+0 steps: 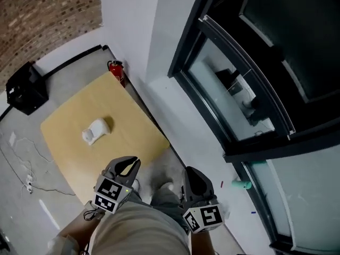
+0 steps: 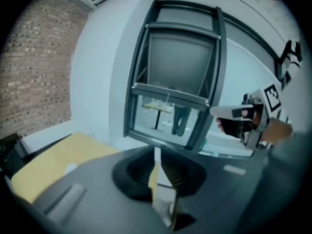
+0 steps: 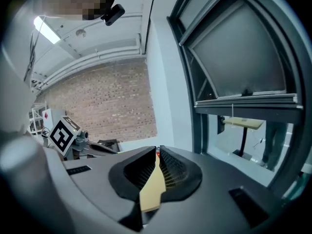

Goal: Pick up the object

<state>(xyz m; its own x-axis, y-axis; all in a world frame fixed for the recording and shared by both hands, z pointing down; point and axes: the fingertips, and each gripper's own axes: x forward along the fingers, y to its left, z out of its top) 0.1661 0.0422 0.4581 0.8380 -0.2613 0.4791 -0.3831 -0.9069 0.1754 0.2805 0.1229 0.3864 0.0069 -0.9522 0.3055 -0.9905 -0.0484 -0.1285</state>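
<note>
Both pairs of jaws are closed, empty. White object [image 1: 96, 130] lies on the table [image 1: 133, 121], between ten and eleven o'clock from the left gripper [image 1: 129, 162], well apart; right gripper [image 1: 194, 175] is farther off.

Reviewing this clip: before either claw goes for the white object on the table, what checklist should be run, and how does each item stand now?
1. The white object lies uncovered on the table: ok.
2. Nothing in the left claw: ok.
3. Nothing in the right claw: ok.
4. Claws opened for a grasp: not ok, both shut.
5. A claw at the object: not ok, both are short of it, near the person.
6. What the object is made of: cannot tell.
</note>
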